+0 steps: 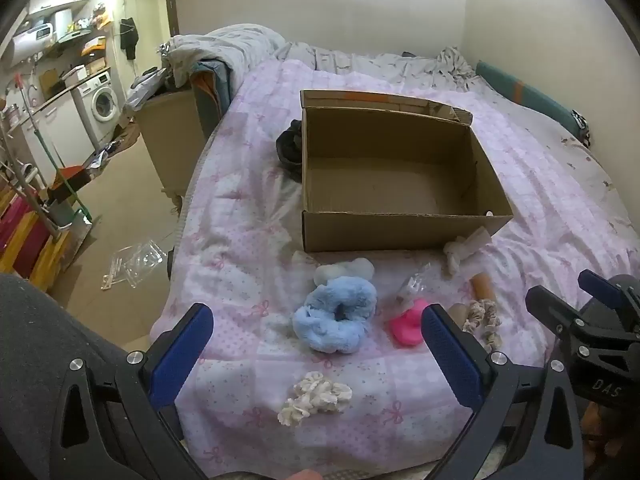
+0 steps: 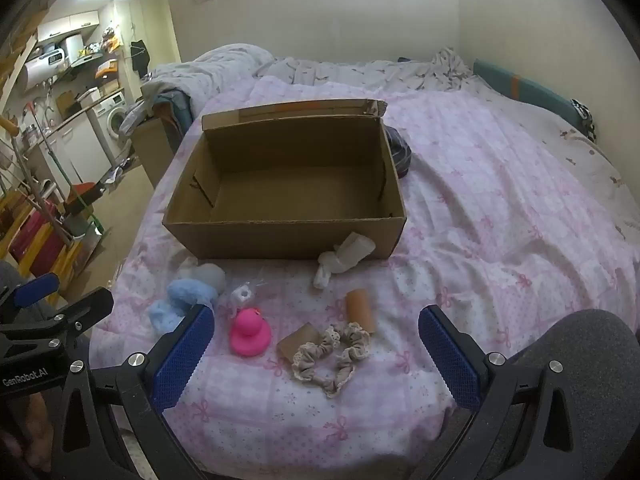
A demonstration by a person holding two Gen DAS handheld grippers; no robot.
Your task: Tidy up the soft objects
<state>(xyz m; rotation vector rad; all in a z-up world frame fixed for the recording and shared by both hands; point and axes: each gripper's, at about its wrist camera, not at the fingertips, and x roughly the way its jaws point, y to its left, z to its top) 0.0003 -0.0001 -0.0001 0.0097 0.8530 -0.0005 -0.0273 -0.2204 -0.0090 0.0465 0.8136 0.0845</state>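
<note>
Here, both tools hover over the near edge of the bed (image 1: 540, 184), angled down, with nothing yet packed in the open cardboard box (image 1: 400, 236) farther back. Going left to right: the left hand-held gripper (image 1: 318, 356) has its blue pads spread wide and holds nothing. Just ahead of it, between its fingers in its own view, lies the fluffy blue scrunchie (image 1: 336, 318), with a paler fluffy piece (image 1: 346, 270) touching its far side and a cream ruffled scrunchie (image 1: 316, 398) nearer the bed's edge. To the right comes the pink rubber duck (image 2: 248, 332), then a pair of beige scrunchies (image 2: 336, 354) beside two brown cardboard tubes (image 2: 360, 310), and a white knotted cloth (image 2: 342, 258) leaning against the box front. The right hand-held gripper (image 2: 316, 354) is likewise spread and empty, with the beige scrunchies straight ahead between its fingers. So the left hand seems nearer the blue scrunchie and the right nearer the beige pair; the box lies beyond both.
</note>
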